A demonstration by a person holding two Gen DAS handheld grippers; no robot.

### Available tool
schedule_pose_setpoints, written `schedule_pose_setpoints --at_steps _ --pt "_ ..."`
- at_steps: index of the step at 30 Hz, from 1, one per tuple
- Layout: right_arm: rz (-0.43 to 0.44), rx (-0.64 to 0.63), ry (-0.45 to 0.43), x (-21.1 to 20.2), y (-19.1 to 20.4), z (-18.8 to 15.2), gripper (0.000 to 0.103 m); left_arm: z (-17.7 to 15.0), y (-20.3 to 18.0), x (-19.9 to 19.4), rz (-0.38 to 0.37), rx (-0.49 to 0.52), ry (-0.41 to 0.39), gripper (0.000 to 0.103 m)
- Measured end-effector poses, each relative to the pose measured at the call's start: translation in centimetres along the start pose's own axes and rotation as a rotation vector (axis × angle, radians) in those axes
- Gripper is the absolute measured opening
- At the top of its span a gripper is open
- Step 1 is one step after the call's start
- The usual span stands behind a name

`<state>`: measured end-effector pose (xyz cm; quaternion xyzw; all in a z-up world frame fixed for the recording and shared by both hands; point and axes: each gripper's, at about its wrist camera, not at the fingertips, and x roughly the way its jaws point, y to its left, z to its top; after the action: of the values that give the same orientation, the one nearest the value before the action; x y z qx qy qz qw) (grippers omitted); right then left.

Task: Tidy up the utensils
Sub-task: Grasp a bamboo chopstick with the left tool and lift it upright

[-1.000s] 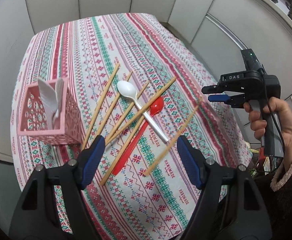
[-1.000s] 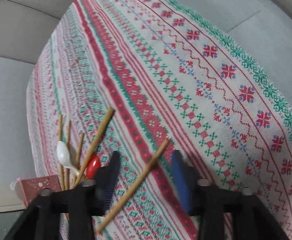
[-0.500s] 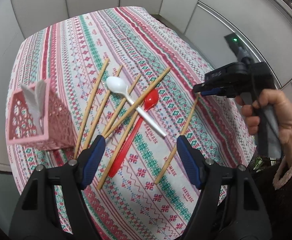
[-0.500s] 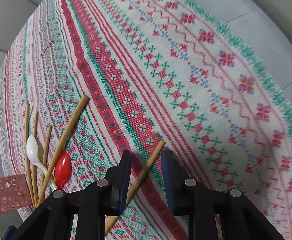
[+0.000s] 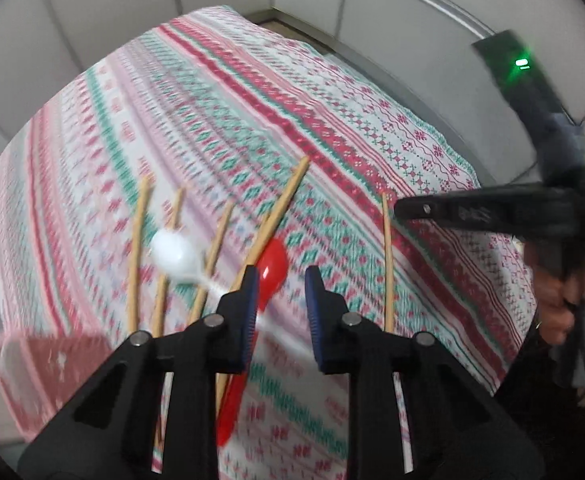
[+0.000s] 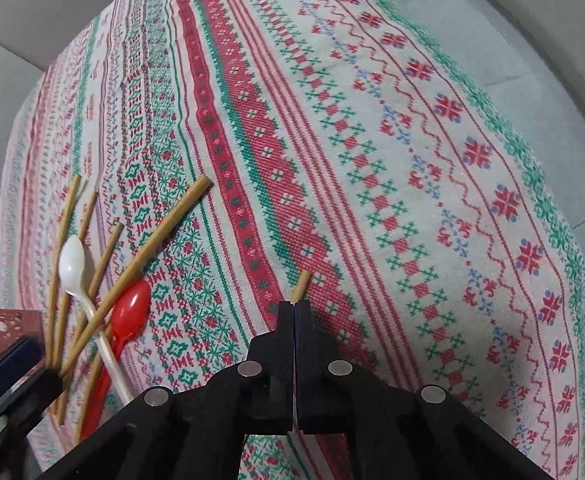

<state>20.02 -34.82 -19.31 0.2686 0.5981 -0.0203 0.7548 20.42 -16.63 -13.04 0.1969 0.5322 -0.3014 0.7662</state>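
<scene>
Right gripper point(image 6: 294, 304) is clenched on a chopstick point(image 6: 302, 282) near the table's right edge; lift level. Left gripper point(image 5: 282, 296) hangs half-open, grasping nothing.

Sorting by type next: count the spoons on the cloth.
2. White spoon lies among the chopsticks; red spoon lies beside it, toward the right gripper. The pink basket may hide more.

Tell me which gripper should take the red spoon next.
Left. The left gripper is open over the red spoon, while the right gripper is shut on the lone chopstick.
</scene>
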Motion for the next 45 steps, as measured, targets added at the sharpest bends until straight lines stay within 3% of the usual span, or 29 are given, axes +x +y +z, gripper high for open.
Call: schedule_pose_setpoints --at_steps 4,8,9,11,13,17,21,29,33,36,40,42,43,45 --pt "0.052 0.043 0.015 -0.8 -1.2 0.5 0.0 2.6 -1.0 2.5 -0.001 0.078 0.03 0.025" --pt "0.097 0.076 0.04 -1.7 -2.5 0.7 0.008 4.7 -2.0 4.8 0.028 0.167 0.047 0.025" --pt "0.103 0.087 0.044 -1.8 -2.8 0.7 0.012 5.2 -2.1 5.4 0.036 0.177 0.054 0.025" --pt "0.118 0.104 0.031 -2.3 -3.2 0.8 0.037 5.9 -2.1 6.3 0.045 0.181 0.072 0.025" --pt "0.123 0.12 0.01 -2.8 -3.6 1.0 0.044 6.5 -2.2 7.4 0.057 0.19 0.105 0.025" --pt "0.146 0.144 0.013 -3.1 -4.4 0.9 0.044 7.4 -2.3 8.3 0.073 0.199 0.125 0.024" --pt "0.141 0.142 0.021 -2.7 -4.3 0.9 0.044 7.8 -2.4 8.7 0.062 0.19 0.144 0.012" --pt "0.11 0.09 0.034 -1.3 -2.1 0.7 0.044 7.9 0.7 7.5 0.074 -0.023 0.11 0.008" --pt "0.088 0.068 0.042 -0.3 -0.8 0.7 0.042 7.6 1.8 5.0 0.079 -0.056 0.052 0.008" --pt "0.052 0.063 0.07 1.4 -0.3 0.5 0.037 7.2 2.3 2.8 0.087 -0.069 0.004 0.008" --pt "-0.001 0.023 0.01 1.4 0.9 0.4 0.033 6.4 2.5 0.1 0.108 -0.081 -0.058 0.008" --pt "-0.055 -0.007 -0.016 1.5 1.4 0.2 0.023 6.0 2.6 -1.3 0.12 -0.09 -0.095 0.008" --pt "-0.08 -0.024 -0.028 1.8 1.9 0.1 0.013 5.8 2.8 -1.7 0.12 -0.098 -0.106 0.008" --pt "-0.122 -0.077 -0.055 2.0 2.8 -0.3 0.009 5.0 3.0 -3.1 0.113 -0.126 -0.14 0.008"
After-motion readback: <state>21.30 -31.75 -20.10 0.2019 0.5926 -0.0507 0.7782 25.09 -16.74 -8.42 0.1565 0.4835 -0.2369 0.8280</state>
